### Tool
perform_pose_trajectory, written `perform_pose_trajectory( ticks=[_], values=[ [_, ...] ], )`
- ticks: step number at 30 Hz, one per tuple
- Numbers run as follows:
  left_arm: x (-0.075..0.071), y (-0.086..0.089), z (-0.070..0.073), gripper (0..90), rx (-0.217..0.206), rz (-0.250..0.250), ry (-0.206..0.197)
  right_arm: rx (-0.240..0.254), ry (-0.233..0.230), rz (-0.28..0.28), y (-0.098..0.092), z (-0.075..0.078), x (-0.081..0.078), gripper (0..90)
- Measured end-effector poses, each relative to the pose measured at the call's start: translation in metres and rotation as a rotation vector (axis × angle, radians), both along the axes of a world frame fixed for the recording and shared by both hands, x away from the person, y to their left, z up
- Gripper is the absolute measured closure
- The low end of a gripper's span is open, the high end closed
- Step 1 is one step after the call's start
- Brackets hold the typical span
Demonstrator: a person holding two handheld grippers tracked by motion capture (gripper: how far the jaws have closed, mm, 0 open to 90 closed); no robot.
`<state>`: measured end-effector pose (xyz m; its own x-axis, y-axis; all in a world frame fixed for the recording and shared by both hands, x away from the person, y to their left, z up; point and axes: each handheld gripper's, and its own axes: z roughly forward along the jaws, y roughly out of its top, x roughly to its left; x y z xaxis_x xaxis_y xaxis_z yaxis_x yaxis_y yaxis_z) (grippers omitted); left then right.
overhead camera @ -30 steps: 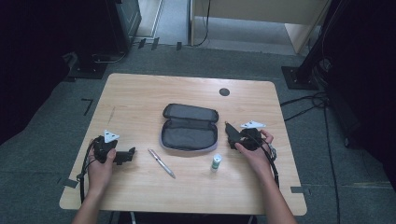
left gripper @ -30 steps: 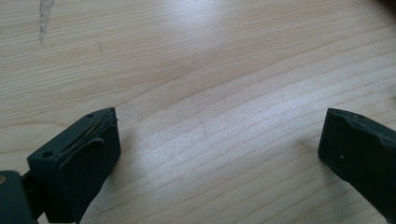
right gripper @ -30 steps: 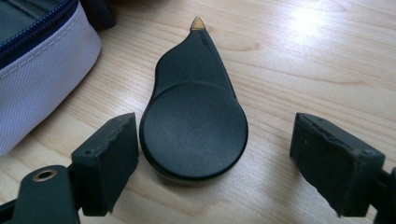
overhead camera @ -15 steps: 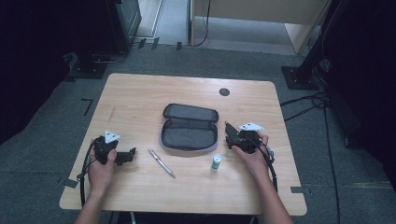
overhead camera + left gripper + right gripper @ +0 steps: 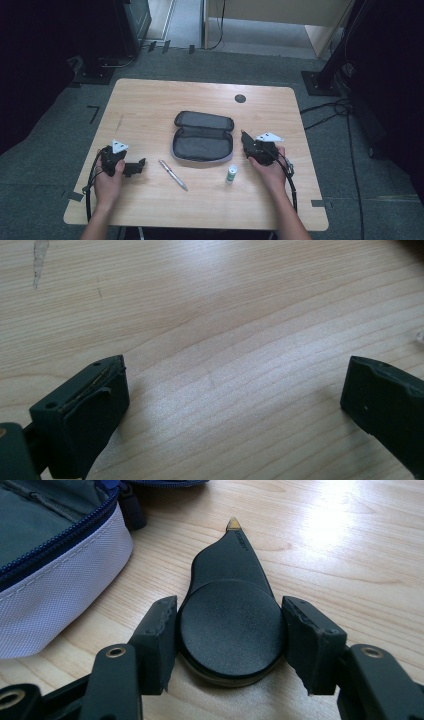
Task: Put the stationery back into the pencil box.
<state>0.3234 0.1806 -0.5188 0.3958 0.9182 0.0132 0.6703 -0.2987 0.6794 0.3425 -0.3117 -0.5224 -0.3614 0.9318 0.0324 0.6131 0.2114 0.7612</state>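
Beside the open pouch, the right claw [image 5: 230, 645] closes on a black teardrop-shaped tool [image 5: 230, 625].

On the table [image 5: 150, 100], the tool lies flat just right of the grey pouch [image 5: 202, 136], its gold tip pointing away. Compared with a second ago, the right claw's jaws have just been closing and now press both sides of the tool's round end. The left claw [image 5: 232, 405] rests wide open on bare wood, holding nothing, unmoved. A pen [image 5: 173, 174] and a small bottle [image 5: 231, 173] lie near the front, where they were.
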Motion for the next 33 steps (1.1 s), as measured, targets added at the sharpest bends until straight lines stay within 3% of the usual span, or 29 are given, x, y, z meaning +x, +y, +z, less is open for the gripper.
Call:
perform_pose_trajectory(
  ticks=[6,13,22,33],
  values=[
    [0.0,0.0,0.0,0.0,0.0,-0.005,0.0,0.047,0.003,-0.034,-0.007,0.003,-0.005,42.0],
    [0.0,0.0,0.0,0.0,0.001,-0.007,0.0,0.068,-0.054,-0.021,-0.005,0.024,-0.016,42.1],
    [0.0,0.0,0.0,0.0,0.001,-0.009,-0.001,0.104,-0.105,0.074,0.019,0.055,-0.02,42.0],
    [0.0,0.0,0.0,0.0,0.001,-0.012,0.0,0.101,-0.098,0.203,0.053,0.06,-0.01,42.0]
  ],
)
